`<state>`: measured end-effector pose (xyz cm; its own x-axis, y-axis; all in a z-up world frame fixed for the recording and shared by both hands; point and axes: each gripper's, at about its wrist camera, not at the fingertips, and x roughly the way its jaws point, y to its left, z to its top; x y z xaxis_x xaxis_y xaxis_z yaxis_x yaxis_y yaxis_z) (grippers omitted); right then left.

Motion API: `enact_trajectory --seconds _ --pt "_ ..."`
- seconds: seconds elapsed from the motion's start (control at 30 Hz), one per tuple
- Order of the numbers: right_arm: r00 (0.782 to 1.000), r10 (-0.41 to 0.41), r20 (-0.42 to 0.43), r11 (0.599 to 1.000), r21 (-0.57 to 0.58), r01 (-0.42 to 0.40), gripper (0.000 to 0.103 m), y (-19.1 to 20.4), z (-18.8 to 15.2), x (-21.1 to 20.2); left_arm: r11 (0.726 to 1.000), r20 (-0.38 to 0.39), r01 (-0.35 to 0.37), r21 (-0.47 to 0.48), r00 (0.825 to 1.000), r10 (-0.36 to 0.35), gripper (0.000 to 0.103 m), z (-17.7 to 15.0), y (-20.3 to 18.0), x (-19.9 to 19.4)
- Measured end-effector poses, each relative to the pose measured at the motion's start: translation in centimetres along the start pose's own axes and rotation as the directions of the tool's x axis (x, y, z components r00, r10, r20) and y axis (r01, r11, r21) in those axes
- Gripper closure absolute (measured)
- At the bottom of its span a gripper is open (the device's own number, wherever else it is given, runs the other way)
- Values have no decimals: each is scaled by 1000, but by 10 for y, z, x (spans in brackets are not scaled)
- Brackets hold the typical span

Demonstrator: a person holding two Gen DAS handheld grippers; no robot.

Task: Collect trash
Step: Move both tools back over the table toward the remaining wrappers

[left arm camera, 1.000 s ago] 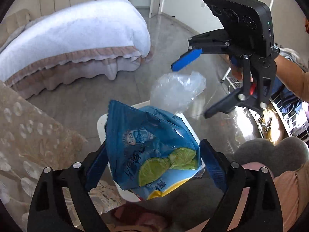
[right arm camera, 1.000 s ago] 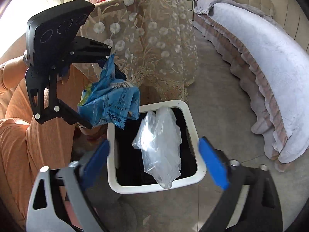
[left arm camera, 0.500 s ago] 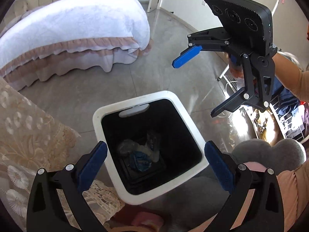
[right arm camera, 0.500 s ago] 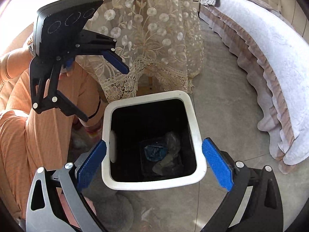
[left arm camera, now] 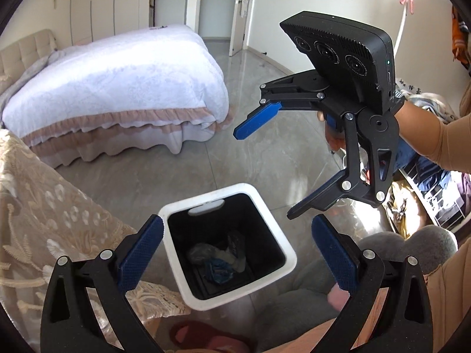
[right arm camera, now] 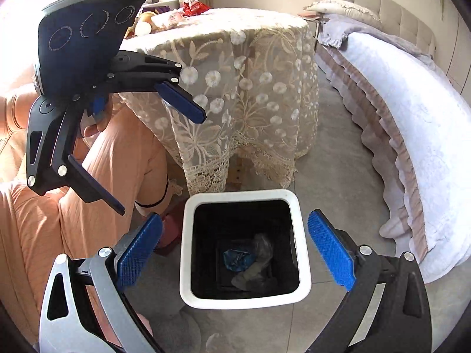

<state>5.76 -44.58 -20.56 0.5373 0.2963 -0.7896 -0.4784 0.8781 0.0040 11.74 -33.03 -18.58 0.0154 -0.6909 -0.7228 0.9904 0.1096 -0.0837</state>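
Note:
A white square trash bin [left arm camera: 282, 244] with a black inside stands on the grey floor; it also shows in the right wrist view [right arm camera: 188, 235]. A blue snack bag [left arm camera: 219, 275] and a clear plastic bag [left arm camera: 200, 254] lie at its bottom, also seen in the right wrist view as the blue bag [right arm camera: 238, 260] and the clear bag [right arm camera: 260, 247]. My left gripper [left arm camera: 235, 257] is open and empty above the bin. My right gripper [right arm camera: 235, 253] is open and empty above the bin. Each gripper shows in the other's view, the right [left arm camera: 265, 170] and the left [right arm camera: 162, 158].
A round table with a lace cloth [right arm camera: 250, 88] stands just behind the bin, with snack packets on top [right arm camera: 194, 7]. A bed with a white cover [left arm camera: 117, 82] lies across the floor. The person's orange-clad legs [right arm camera: 88, 191] and a pink slipper [right arm camera: 170, 229] are beside the bin.
One second ago the left gripper held the blue snack bag and the clear bag hung at the open right gripper. Both bags dropped into the bin. Both grippers have since risen.

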Motion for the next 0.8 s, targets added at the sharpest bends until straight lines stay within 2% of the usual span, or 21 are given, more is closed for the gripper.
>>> enact_trajectory --seconds 0.07,0.17,0.33,0.5,0.6,0.8 --pt "1000 -5 22 1000 -3 5 4 7 13 -5 998 -4 -55 -10 998 55 4 0 -4 -13" --pt "997 -11 76 1000 -25 13 4 18 30 -12 993 32 -110 -34 993 111 4 -3 -9 -39" --pt "990 2 144 999 -54 6 4 37 58 -15 971 95 -212 -108 970 222 4 -16 -10 -83" --pt "985 18 170 995 -99 -1 4 58 86 -9 920 136 -312 -237 927 350 4 -36 0 -124" --pt "980 31 196 993 -118 -8 4 72 103 -5 874 134 -380 -303 891 434 4 -50 7 -146" --pt "967 83 241 989 -137 -51 4 93 135 4 787 125 -457 -415 828 547 4 -75 18 -183"
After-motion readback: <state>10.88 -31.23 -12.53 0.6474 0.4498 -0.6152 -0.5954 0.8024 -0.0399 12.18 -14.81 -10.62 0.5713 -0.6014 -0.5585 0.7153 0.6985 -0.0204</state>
